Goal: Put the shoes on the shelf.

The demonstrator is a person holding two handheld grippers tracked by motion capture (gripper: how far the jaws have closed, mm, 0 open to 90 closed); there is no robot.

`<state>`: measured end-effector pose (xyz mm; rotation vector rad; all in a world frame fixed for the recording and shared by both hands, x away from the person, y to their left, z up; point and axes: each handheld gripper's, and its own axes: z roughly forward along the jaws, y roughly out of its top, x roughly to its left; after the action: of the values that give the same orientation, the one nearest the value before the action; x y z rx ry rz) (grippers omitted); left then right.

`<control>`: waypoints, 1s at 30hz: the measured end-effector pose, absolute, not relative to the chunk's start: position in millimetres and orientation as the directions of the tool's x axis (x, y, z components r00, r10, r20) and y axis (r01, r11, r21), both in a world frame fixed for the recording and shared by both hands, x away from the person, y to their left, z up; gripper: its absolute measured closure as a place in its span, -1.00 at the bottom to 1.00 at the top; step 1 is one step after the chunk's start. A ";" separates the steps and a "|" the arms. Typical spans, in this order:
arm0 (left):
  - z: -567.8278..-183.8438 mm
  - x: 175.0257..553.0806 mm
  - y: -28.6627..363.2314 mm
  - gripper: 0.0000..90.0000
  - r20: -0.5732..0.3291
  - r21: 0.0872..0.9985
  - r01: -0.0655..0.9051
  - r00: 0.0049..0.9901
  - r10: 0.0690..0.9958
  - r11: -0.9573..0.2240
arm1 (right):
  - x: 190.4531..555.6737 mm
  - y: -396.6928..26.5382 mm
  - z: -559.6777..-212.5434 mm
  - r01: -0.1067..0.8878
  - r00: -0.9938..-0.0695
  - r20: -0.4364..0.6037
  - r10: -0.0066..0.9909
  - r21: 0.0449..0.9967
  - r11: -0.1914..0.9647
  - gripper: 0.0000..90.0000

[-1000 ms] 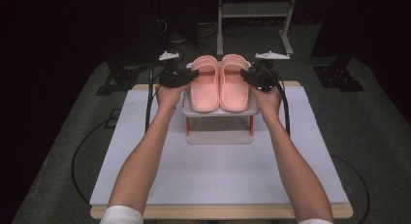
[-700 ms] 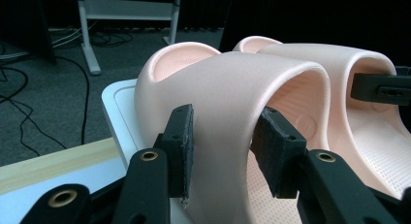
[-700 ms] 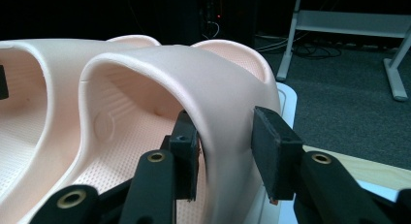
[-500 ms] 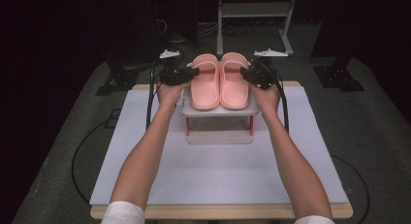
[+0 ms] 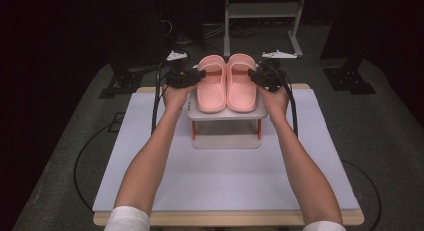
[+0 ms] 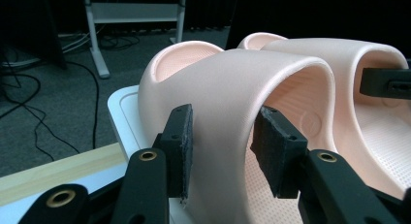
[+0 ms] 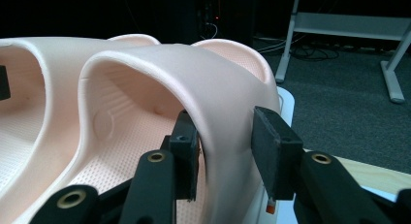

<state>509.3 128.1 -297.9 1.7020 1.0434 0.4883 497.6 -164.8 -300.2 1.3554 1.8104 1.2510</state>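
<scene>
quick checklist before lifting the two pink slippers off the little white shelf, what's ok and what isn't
1. Left gripper around the strap of the left pink rubber slipper: ok, one jaw outside the strap, one inside.
2. Left jaws closed firmly: not ok, a gap shows at the inner pad.
3. Right gripper around the strap of the right pink rubber slipper: ok, strap sits between the jaws.
4. Right jaws closed firmly: not ok, the outer pad stands clear of the strap.
5. Slippers side by side on the top of the small white two-tier shelf: ok.
6. Shelf steady on the white table mat: cannot tell.
</scene>
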 end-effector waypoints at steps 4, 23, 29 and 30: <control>-298.5 508.9 130.0 0.27 -0.173 0.910 0.407 0.541 0.823 -0.077 | 497.5 -166.6 -300.5 0.429 -0.346 0.125 0.930 0.902 0.039 0.30; -290.6 487.2 140.6 0.13 -0.131 0.925 0.369 0.540 0.832 -0.094 | 477.4 -168.6 -294.3 0.402 -0.377 0.119 0.919 0.915 0.046 0.19; -293.3 479.2 142.2 0.11 -0.133 0.928 0.362 0.551 0.824 -0.093 | 469.8 -175.8 -294.3 0.401 -0.382 0.131 0.915 0.915 0.037 0.19; -293.3 479.2 142.2 0.11 -0.133 0.928 0.362 0.551 0.824 -0.093 | 469.8 -175.8 -294.3 0.401 -0.382 0.131 0.915 0.915 0.037 0.19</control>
<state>479.2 142.2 -293.3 1.6878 1.0038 0.5238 469.8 -175.8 -294.3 1.3272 1.8155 1.3293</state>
